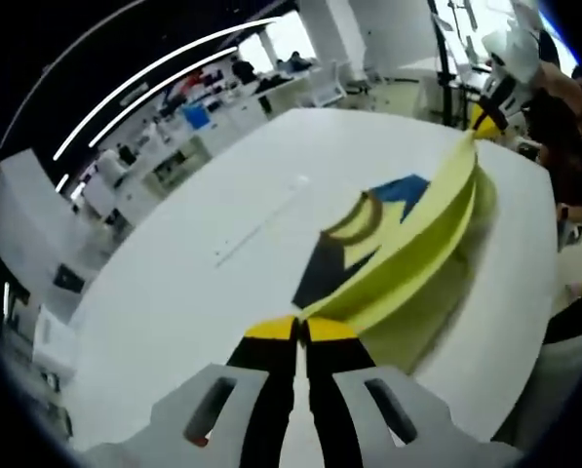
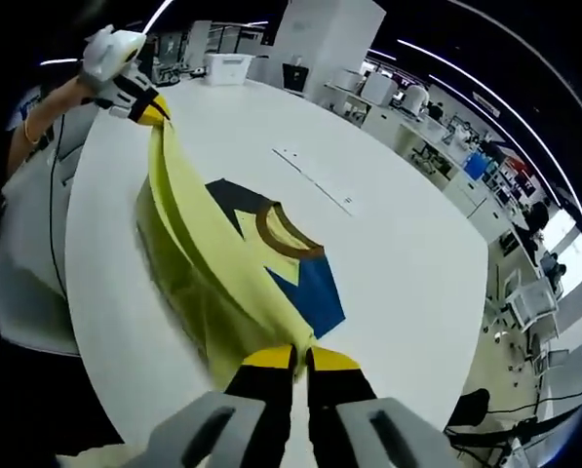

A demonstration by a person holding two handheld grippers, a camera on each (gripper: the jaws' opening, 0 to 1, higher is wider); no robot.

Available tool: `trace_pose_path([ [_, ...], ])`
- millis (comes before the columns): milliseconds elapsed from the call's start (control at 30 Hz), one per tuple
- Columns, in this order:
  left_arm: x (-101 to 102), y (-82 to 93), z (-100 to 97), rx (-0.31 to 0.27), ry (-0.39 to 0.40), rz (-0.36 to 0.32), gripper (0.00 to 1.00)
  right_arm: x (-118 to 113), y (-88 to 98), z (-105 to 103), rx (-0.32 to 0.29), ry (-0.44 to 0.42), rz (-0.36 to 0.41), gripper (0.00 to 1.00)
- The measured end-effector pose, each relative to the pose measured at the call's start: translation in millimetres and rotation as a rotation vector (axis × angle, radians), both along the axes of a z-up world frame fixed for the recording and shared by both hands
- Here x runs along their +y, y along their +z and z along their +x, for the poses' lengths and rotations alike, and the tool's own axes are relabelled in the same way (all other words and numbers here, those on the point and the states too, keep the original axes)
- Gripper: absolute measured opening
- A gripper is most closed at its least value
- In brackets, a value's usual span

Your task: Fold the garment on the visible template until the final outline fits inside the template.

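A yellow T-shirt [image 1: 417,244] with a brown collar [image 1: 359,219] and blue and navy sleeves hangs stretched between my two grippers over the white table [image 1: 174,302]. My left gripper [image 1: 300,330] is shut on one end of its lifted yellow edge. At the far end my right gripper [image 1: 487,117] pinches the other end. In the right gripper view, the right gripper [image 2: 300,359] is shut on the T-shirt [image 2: 203,253], and the left gripper [image 2: 146,107] grips the far end, held by a gloved hand [image 2: 110,54]. The lower part of the shirt rests on the table [image 2: 407,263].
A thin pale strip [image 1: 261,224] lies on the table beyond the shirt, seen as the same strip [image 2: 315,180] in the right gripper view. The rounded table edge [image 2: 86,292] runs close to the shirt. Desks and white boxes [image 2: 227,66] stand behind the table.
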State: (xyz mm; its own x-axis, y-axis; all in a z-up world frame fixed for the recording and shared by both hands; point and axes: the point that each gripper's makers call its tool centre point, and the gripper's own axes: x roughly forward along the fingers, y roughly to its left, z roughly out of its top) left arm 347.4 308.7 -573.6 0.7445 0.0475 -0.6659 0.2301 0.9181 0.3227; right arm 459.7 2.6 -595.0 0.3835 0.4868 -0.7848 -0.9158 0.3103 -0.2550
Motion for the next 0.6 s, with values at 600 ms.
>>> trace_pose_path([
  [600, 25.2, -24.0, 61.3, -0.099, 0.146, -0.016, 0.00, 23.5, -17.6, 62.9, -0.045, -0.136, 0.074, 0.00],
])
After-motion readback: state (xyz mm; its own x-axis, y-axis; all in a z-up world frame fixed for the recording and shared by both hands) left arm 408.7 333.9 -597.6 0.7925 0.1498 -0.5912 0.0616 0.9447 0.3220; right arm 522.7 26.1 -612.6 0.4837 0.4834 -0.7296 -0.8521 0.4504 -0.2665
